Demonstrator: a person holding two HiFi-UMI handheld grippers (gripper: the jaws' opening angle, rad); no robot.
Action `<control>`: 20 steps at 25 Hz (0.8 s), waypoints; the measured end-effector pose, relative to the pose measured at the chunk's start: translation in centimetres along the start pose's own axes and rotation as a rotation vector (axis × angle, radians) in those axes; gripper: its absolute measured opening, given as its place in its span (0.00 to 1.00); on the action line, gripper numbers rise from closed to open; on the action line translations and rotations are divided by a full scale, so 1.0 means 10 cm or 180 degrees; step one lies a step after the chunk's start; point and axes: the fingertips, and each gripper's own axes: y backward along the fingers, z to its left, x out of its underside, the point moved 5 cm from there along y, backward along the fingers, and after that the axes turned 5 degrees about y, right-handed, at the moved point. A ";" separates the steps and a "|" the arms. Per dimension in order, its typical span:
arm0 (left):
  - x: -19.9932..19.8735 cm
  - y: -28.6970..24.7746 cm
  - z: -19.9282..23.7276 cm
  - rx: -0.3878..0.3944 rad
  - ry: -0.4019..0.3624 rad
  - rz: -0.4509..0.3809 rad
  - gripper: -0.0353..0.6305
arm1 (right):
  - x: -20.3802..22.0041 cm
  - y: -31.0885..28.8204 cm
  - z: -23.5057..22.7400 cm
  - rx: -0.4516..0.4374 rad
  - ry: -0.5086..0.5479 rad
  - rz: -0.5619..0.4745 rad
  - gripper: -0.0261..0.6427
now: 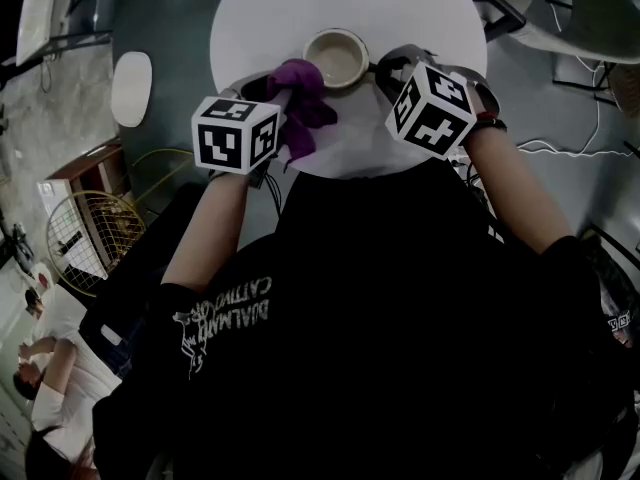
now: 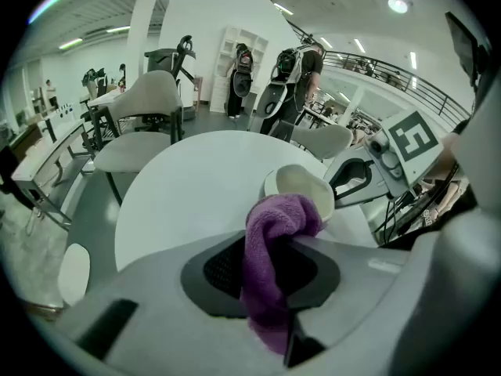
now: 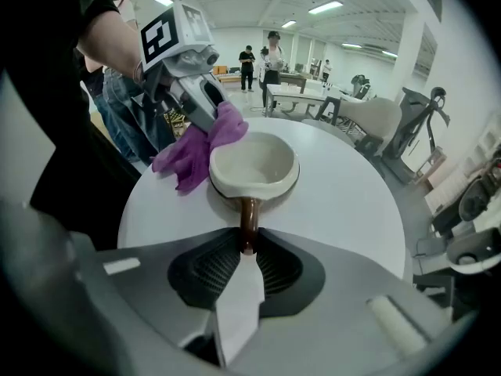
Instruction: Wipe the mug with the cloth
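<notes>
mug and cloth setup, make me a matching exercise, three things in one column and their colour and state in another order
Things:
1. cloth
2. mug handle
3. table

Colour and state:
a. white, round, not gripped
b. purple, clamped by the left gripper
c. brown, clamped by the right gripper

Pairs: 1-b, 2-c, 3-a
</notes>
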 end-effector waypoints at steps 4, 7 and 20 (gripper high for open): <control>-0.01 0.06 0.07 -0.0138 0.0112 0.0033 0.16 | -0.01 0.02 -0.03 -0.0075 0.0137 -0.0016 0.15; -0.06 0.03 0.10 -0.0209 0.0164 0.0030 0.16 | 0.02 0.01 -0.07 -0.0116 0.0199 -0.0057 0.15; -0.43 -0.17 0.08 -0.0458 -0.0058 0.0170 0.16 | 0.06 0.02 -0.18 -0.0340 0.0508 -0.0222 0.15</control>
